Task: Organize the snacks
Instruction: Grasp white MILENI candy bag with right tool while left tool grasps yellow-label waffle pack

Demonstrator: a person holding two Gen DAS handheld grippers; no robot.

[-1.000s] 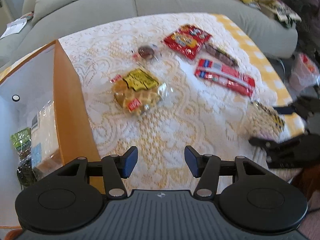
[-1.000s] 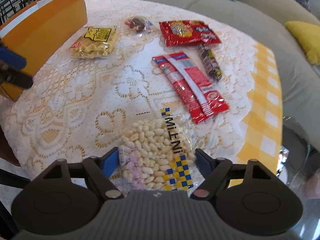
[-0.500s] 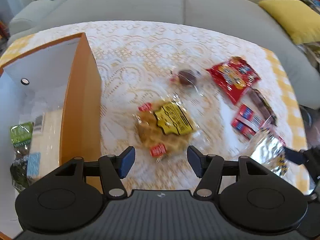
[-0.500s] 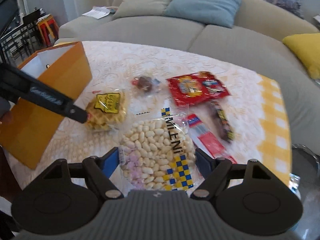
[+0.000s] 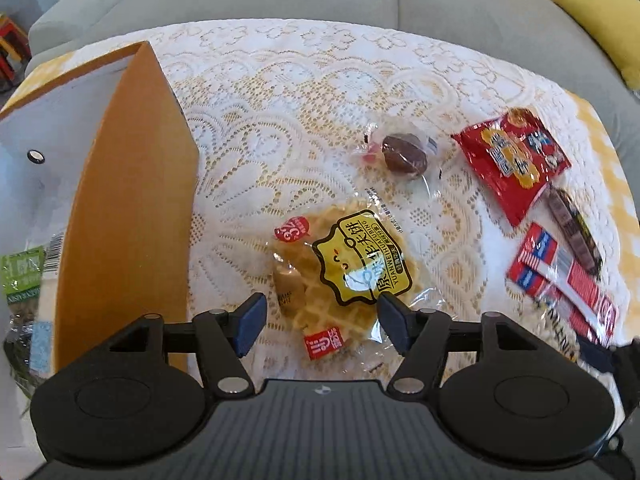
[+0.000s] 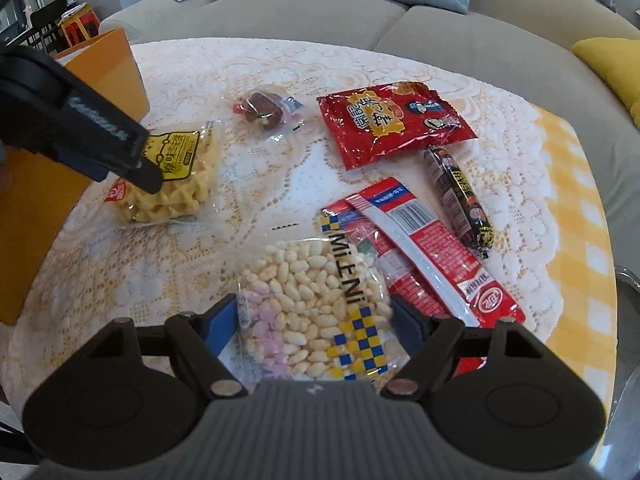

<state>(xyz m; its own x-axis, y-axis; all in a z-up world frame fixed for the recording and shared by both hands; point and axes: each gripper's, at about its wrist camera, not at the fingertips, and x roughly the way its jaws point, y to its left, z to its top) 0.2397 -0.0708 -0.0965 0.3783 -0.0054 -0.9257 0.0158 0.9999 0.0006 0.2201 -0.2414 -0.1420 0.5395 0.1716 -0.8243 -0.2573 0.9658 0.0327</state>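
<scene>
Seven snack packs out in the open, plus a few more tucked in the orange box (image 5: pixel 132 216) at the surface's left edge.

Held by the right gripper (image 6: pixel 310 322): one clear bag of puffed rice (image 6: pixel 308 304), white grains with some pink, blue-and-yellow checker print, "MiLENi" running down it. Fingers clamped on both sides of that bag.

Under the left gripper (image 5: pixel 318 320): one waffle pack (image 5: pixel 340 268), yellow label with a smiley face, Chinese characters and "YUANWEIHUAFUBING" along the edge, a red round "32" sticker and a small red logo tag. Fingers spread wide and opening further, either side of the pack's near end, not pressing it. Sitting toward the left edge, just beside the box wall.

Farther back, mid-surface: one clear wrapper with a brown round cake (image 5: pixel 404 154), print too small to read.

Toward the right edge of the lace-covered surface (image 5: pixel 280 92): one red chip-style bag (image 6: pixel 394 122) with yellow Chinese lettering and cartoon faces, one dark sausage stick (image 6: pixel 460 196) with yellow writing, two long red-and-white packs (image 6: pixel 424 256) with a barcode and blue top band, overlapping each other and partly under the rice bag.

Inside the box: a green-labelled pack (image 5: pixel 22 276) and a pale one with a barcode, text unreadable.
</scene>
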